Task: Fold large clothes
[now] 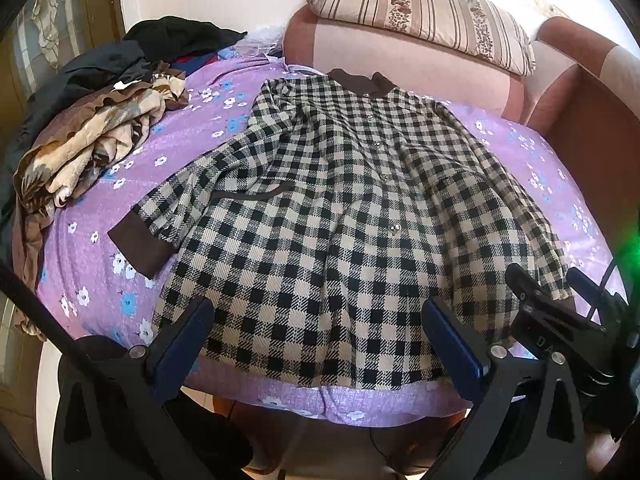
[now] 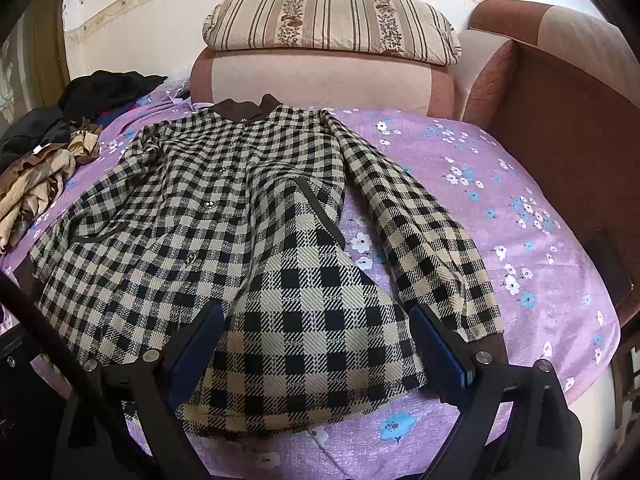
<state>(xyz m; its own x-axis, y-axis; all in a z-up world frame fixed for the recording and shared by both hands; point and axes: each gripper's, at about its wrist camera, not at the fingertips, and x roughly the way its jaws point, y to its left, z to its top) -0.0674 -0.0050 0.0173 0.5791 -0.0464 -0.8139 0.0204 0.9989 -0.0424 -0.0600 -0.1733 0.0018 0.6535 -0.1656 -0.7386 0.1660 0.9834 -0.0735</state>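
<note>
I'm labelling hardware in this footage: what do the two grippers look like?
Both the left gripper and right gripper have black angular frames, dark blue pads lining the jaws, and round silver bolts at the joints. A thin black cable runs beside the right one.

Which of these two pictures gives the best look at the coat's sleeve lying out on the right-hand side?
The right wrist view: the right sleeve of the black-and-beige checked wool coat runs in full from shoulder to brown cuff, apart from the body. In the left wrist view that sleeve is squeezed at the coat's edge, its end hidden behind the other tongs.
</note>
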